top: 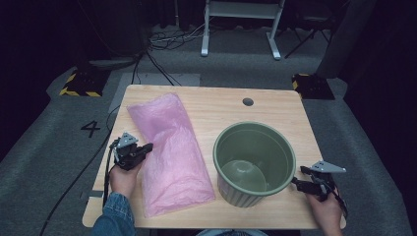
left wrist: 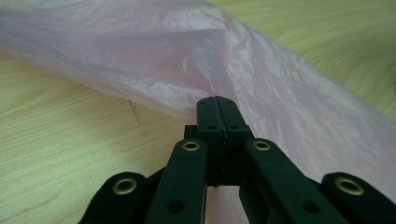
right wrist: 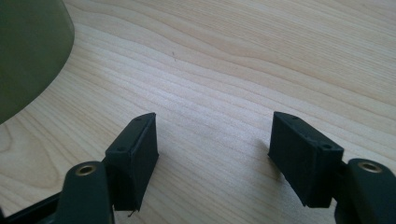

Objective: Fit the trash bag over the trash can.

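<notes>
The pink plastic bag (top: 169, 155) lies flat along the left half of the bench (top: 275, 105), reaching from near the far edge to near the near edge. It looks thin, light and limp, likely slippery, so it should bunch and sag when lifted; a pinch at an edge fold suits it best. The left tool (top: 145, 147) is closed on the bag's left edge, film pinched between its jaws. The right tool (top: 298, 176) stands wide and empty by the right edge, just beside the green bucket (top: 254, 162), which stands open-mouthed close to the bag's right side.
</notes>
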`<state>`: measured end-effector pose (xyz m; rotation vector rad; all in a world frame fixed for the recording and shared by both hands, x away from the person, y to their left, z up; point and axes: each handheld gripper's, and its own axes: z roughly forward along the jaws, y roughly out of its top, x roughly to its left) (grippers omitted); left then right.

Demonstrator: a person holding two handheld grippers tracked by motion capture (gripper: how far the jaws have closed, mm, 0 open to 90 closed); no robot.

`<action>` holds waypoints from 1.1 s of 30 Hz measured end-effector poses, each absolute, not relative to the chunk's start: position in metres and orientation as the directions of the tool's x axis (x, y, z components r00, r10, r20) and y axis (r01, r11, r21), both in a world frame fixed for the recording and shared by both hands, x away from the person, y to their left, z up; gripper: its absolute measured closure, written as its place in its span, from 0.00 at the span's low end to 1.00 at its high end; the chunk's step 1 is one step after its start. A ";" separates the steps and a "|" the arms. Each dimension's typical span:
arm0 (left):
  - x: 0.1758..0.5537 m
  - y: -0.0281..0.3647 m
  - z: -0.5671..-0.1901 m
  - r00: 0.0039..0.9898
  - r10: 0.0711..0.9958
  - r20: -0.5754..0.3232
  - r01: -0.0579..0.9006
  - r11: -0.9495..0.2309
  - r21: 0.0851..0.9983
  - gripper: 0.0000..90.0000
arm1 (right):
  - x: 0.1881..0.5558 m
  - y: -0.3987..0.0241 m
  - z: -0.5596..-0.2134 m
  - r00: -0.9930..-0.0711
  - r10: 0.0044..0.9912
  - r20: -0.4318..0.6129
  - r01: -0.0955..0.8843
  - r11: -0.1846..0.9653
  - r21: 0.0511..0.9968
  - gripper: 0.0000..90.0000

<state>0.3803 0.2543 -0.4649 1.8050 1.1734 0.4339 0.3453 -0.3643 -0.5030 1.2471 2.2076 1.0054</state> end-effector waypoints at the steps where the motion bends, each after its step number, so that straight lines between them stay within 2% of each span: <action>1: 0.379 0.256 -0.463 0.490 0.851 -0.190 0.527 -0.115 0.842 0.99 | 0.345 -0.364 -0.503 -0.515 0.857 -0.003 0.560 0.339 0.755 0.36; 5: 0.374 0.260 -0.452 0.510 0.830 -0.228 0.495 -0.066 0.866 0.99 | 0.345 -0.364 -0.503 -0.515 0.857 -0.003 0.561 0.339 0.755 0.36; 15: 0.357 0.251 -0.413 0.560 0.806 -0.192 0.364 -0.032 0.931 0.99 | 0.345 -0.364 -0.503 -0.515 0.857 -0.003 0.560 0.339 0.755 0.36; 24: 0.351 0.243 -0.385 0.591 0.782 -0.198 0.311 0.006 0.950 0.99 | 0.345 -0.364 -0.503 -0.515 0.857 -0.003 0.560 0.339 0.756 0.36; 33: 0.354 0.234 -0.361 0.675 0.726 -0.133 0.255 -0.060 0.965 0.99 | 0.345 -0.362 -0.503 -0.535 0.845 -0.004 0.553 0.353 0.755 0.36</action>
